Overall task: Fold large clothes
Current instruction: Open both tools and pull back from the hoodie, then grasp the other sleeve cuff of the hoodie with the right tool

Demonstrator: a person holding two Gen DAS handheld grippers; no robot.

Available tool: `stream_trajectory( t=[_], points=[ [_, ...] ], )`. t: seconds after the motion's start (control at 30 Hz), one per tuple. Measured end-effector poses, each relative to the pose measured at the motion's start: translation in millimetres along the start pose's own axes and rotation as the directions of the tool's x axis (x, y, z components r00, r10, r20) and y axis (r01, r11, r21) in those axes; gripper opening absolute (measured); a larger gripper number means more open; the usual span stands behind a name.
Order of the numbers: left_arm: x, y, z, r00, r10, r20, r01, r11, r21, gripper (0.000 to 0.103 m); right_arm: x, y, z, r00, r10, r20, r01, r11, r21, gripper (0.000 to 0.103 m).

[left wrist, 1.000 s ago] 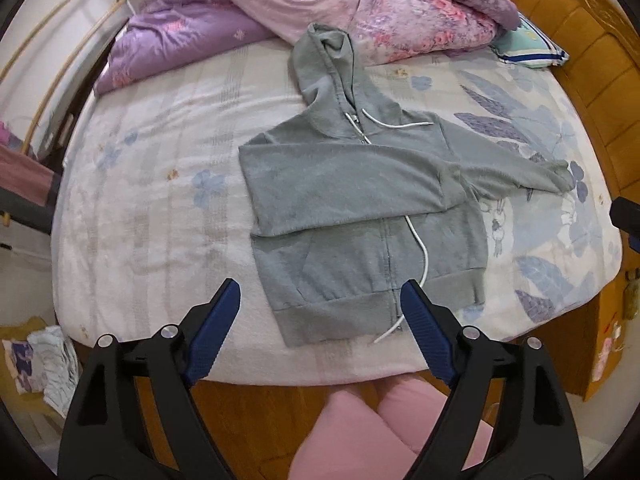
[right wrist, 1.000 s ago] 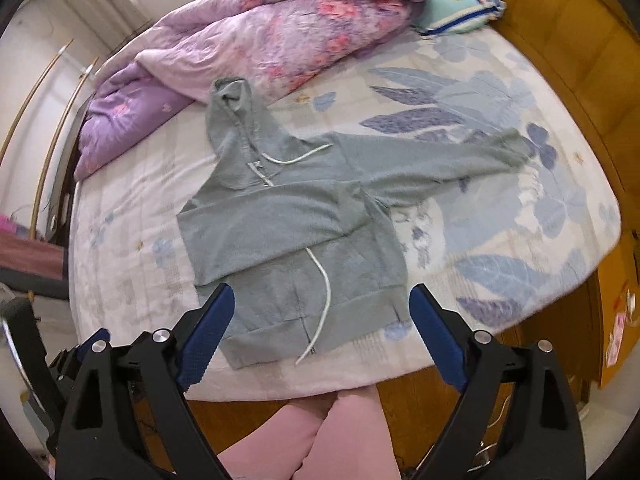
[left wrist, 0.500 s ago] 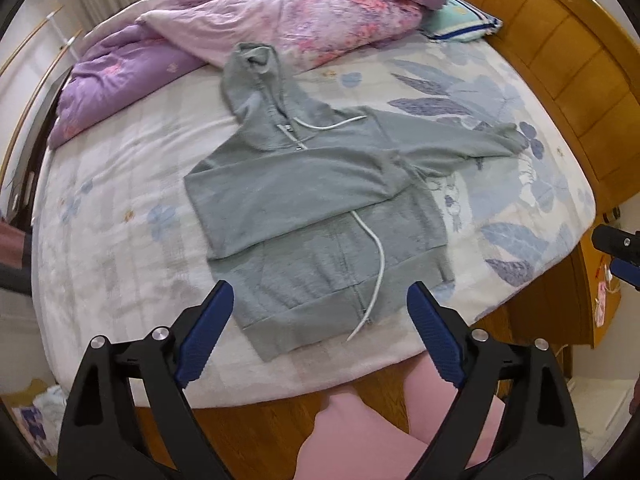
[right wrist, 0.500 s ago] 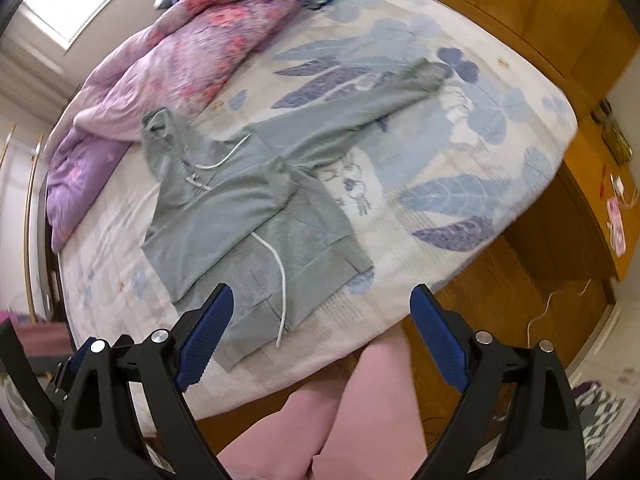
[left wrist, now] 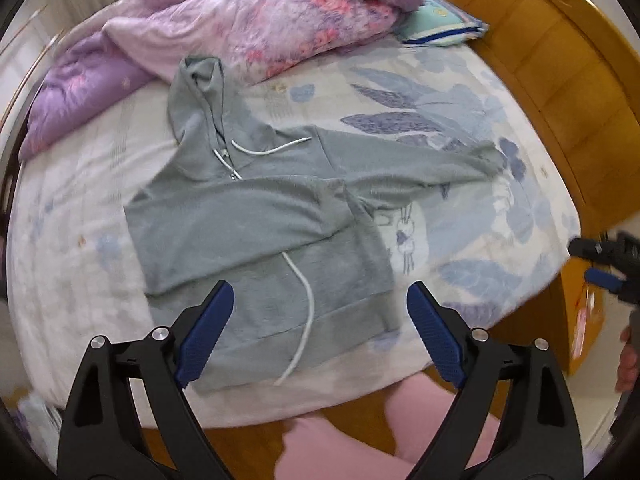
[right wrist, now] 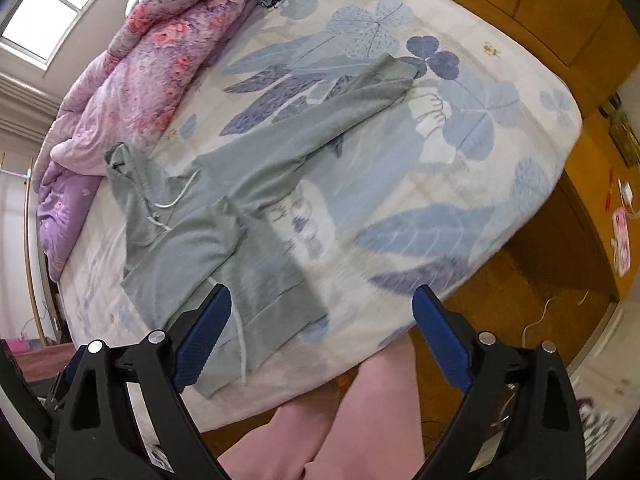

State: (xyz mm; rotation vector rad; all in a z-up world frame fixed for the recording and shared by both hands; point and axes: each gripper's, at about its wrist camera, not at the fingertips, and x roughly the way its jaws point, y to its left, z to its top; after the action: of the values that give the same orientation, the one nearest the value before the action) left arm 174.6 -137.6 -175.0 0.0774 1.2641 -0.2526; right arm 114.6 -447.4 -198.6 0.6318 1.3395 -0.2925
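Wooden-framed bed (left wrist: 552, 92) with a white sheet printed in blue leaves (right wrist: 460, 184). A bunched purple and pink floral quilt (left wrist: 256, 20) lies along its far side. The grey zip-front hooded sweatshirt (left wrist: 256, 216) lies flat near the bed's near edge, one sleeve folded across the chest, the other sleeve (right wrist: 352, 100) stretched out on the sheet. Left gripper (left wrist: 320, 332) and right gripper (right wrist: 320, 332) hover above the near edge, blue-padded fingers (left wrist: 206, 332) spread wide, holding nothing.
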Motion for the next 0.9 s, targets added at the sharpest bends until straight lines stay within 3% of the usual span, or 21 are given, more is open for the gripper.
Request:
stream_trajectory(
  t=[0.27,0.33,0.4,0.43,0.47,0.5,0.57,0.63,0.67,0.77,0.8,0.87,0.9],
  points=[
    [50.7,-73.2,54.5,0.995,0.084,-0.054,-0.083,0.996,0.028,0.089,34.7,-65.7,100.0,1.000,-0.005,0.031,0.010,0.984,-0.176,0.088],
    [66.8,-85.5,67.9,0.991,0.110,-0.081,-0.107,0.994,0.035,0.089,51.0,-80.3,125.8,0.998,-0.018,0.062,0.036,0.954,-0.297,0.088],
    [84.3,-93.9,81.9,0.986,0.136,-0.094,-0.134,0.991,0.029,0.089,68.6,-87.7,142.2,0.992,-0.054,0.115,0.099,0.893,-0.438,0.086],
    [90.6,-94.0,85.6,0.985,0.142,-0.100,-0.141,0.990,0.022,0.089,81.3,-90.8,148.9,0.989,-0.066,0.129,0.125,0.842,-0.525,0.081],
    [98.4,-95.6,90.5,0.983,0.146,-0.110,-0.145,0.989,0.013,0.089,98.5,-93.4,156.0,0.988,-0.068,0.136,0.140,0.759,-0.636,0.073],
    [108.3,-97.1,96.3,0.982,0.143,-0.122,-0.145,0.989,-0.003,0.089,109.7,-95.5,160.4,0.987,-0.079,0.141,0.156,0.699,-0.698,0.069],
    [124.5,-99.0,103.7,0.980,0.142,-0.142,-0.147,0.989,-0.025,0.089,136.9,-99.4,168.2,0.975,-0.120,0.185,0.220,0.527,-0.821,0.059],
    [143.6,-101.4,108.7,0.971,0.164,-0.171,-0.171,0.985,-0.028,0.089,167.3,-105.8,175.5,0.951,-0.151,0.271,0.305,0.300,-0.904,0.056],
    [151.2,-102.1,109.6,0.968,0.176,-0.181,-0.184,0.983,-0.025,0.089,184.4,-109.8,177.6,0.938,-0.151,0.313,0.336,0.156,-0.929,0.056],
    [174.2,-101.4,108.8,0.956,0.206,-0.210,-0.215,0.976,-0.021,0.089,222.8,-125.0,183.7,0.912,-0.148,0.384,0.364,-0.145,-0.920,0.056],
    [181.7,-99.7,107.4,0.950,0.214,-0.227,-0.225,0.974,-0.026,0.089,238.4,-133.1,183.5,0.902,-0.139,0.408,0.360,-0.277,-0.891,0.055],
    [195.6,-96.4,102.6,0.941,0.215,-0.260,-0.233,0.972,-0.040,0.089,258.8,-146.5,180.4,0.885,-0.079,0.459,0.368,-0.484,-0.794,0.049],
    [202.2,-94.3,99.1,0.937,0.218,-0.275,-0.239,0.970,-0.046,0.089,270.2,-153.6,177.6,0.869,-0.004,0.494,0.394,-0.599,-0.698,0.048]
  ],
)
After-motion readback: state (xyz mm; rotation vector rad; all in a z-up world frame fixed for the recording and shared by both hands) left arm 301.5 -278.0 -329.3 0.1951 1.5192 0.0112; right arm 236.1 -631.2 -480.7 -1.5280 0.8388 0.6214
